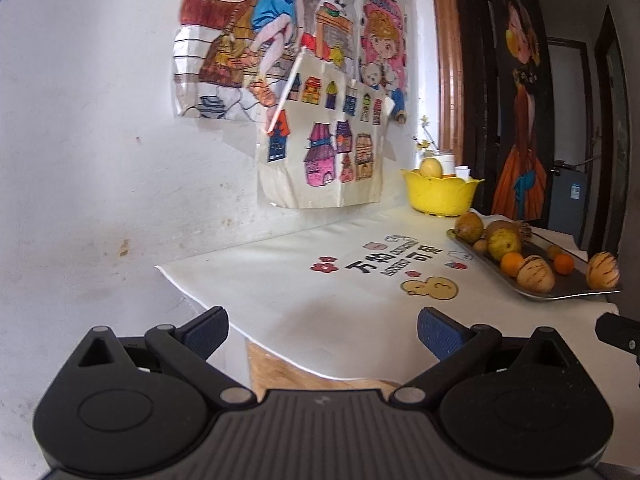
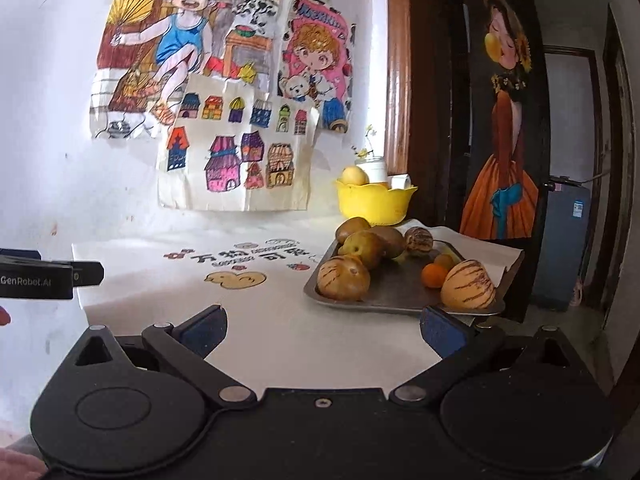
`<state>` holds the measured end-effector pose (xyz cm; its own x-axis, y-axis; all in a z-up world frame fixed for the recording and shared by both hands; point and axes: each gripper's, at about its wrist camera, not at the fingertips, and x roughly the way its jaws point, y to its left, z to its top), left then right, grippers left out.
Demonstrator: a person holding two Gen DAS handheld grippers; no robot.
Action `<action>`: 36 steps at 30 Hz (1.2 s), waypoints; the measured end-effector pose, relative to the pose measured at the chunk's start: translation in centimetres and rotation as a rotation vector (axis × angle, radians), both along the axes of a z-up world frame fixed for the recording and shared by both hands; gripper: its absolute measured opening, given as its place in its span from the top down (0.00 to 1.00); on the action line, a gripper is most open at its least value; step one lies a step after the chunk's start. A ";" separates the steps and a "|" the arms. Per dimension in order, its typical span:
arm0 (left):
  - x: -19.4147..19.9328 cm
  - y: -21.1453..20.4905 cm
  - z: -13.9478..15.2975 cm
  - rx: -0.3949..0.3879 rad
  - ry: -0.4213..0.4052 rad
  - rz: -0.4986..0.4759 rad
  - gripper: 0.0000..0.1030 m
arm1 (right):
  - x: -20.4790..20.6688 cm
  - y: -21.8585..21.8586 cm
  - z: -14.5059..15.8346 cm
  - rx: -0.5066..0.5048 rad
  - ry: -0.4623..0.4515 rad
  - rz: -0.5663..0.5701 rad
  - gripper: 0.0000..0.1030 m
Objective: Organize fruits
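A metal tray (image 2: pixel 396 294) (image 1: pixel 568 286) at the table's right edge holds several fruits: striped melons (image 2: pixel 343 278) (image 2: pixel 468 285), brown-yellow pears (image 2: pixel 364 246), small oranges (image 2: pixel 434 275) (image 1: pixel 512 263). A yellow bowl (image 2: pixel 374 200) (image 1: pixel 438 196) behind it holds a yellow fruit (image 2: pixel 354 176) (image 1: pixel 431 168). My left gripper (image 1: pixel 322 332) is open and empty over the table's near left edge, far from the tray. My right gripper (image 2: pixel 322 330) is open and empty just in front of the tray.
A white printed cloth (image 1: pixel 320 280) covers the table. Children's drawings (image 2: pixel 224 120) hang on the wall behind. A white jar with flowers (image 2: pixel 374 168) stands behind the bowl. A dark door with a painted figure (image 2: pixel 500 120) is at the right.
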<state>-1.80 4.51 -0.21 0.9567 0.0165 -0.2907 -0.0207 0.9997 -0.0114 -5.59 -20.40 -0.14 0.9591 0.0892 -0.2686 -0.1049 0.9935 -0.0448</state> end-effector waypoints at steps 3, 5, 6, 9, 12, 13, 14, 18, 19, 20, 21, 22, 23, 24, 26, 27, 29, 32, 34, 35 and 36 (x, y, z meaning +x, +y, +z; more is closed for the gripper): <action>-0.2 0.3 -0.5 -0.014 0.000 0.018 0.00 | 0.0 0.2 -0.2 -0.004 0.006 0.010 0.00; -0.2 0.5 -0.8 -0.019 0.010 0.018 0.00 | -0.1 0.4 -0.4 -0.007 0.006 0.010 0.00; -0.2 0.5 -0.9 -0.019 0.012 0.014 0.00 | -0.1 0.4 -0.4 -0.007 0.006 0.011 0.00; -0.3 0.5 -0.8 -0.010 0.010 0.008 0.00 | -0.2 0.5 -0.5 -0.005 0.010 0.020 0.00; -0.6 0.3 -0.8 -0.004 0.008 0.000 0.00 | -0.3 0.8 -0.7 -0.008 0.015 0.038 0.00; -0.6 0.3 -0.8 -0.004 0.009 -0.002 0.00 | -0.4 0.9 -0.7 -0.011 0.015 0.043 0.00; -0.6 0.3 -0.8 -0.004 0.008 -0.006 0.00 | -0.5 1.0 -0.7 -0.011 0.010 0.048 0.00; -0.8 0.3 -0.9 -0.014 -0.002 -0.020 0.00 | -0.9 1.0 -0.6 0.004 -0.013 0.050 0.00; -0.9 0.3 -0.9 -0.016 -0.004 -0.023 0.00 | -0.9 1.0 -0.6 0.004 -0.018 0.044 0.00; -0.9 0.3 -0.9 -0.019 -0.006 -0.026 0.00 | -0.9 1.0 -0.6 0.004 -0.022 0.036 0.00; -0.9 0.2 -0.9 -0.019 -0.008 -0.029 0.00 | -0.9 0.9 -0.6 0.006 -0.024 0.027 0.00; -1.0 0.2 -0.9 -0.019 -0.010 -0.033 0.00 | -0.9 0.8 -0.6 0.010 -0.023 0.021 0.00; -1.0 0.2 -1.0 -0.019 -0.013 -0.036 0.00 | -0.9 0.8 -0.7 0.012 -0.022 0.016 0.00; -1.0 0.1 -1.0 -0.019 -0.014 -0.040 0.00 | -0.8 0.7 -0.7 0.014 -0.019 0.010 0.00; -0.9 0.1 -1.0 -0.016 -0.013 -0.046 0.00 | -0.8 0.7 -0.7 0.015 -0.017 0.005 0.00; -0.9 0.0 -1.0 -0.014 -0.013 -0.047 0.00 | -0.7 0.6 -0.7 0.015 -0.017 0.003 0.00; -0.8 0.0 -1.0 -0.014 -0.011 -0.048 0.00 | -0.7 0.6 -0.7 0.015 -0.018 0.003 0.00; -0.8 0.0 -1.1 -0.015 -0.009 -0.046 0.00 | -0.7 0.6 -0.7 0.012 -0.018 0.005 0.00; -0.8 0.1 -1.1 -0.017 -0.008 -0.043 0.00 | -0.7 0.6 -0.7 0.011 -0.018 0.008 0.00; -0.8 0.1 -1.1 -0.018 -0.009 -0.043 0.00 | -0.7 0.6 -0.7 0.010 -0.017 0.009 0.00; -0.8 0.1 -1.1 -0.018 -0.009 -0.042 0.00 | -0.7 0.6 -0.7 0.010 -0.018 0.009 0.00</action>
<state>-2.58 4.60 -1.27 0.9591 -0.0287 -0.2817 0.0211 0.9993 -0.0298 -6.33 -19.77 -0.82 0.9629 0.0999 -0.2505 -0.1127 0.9929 -0.0370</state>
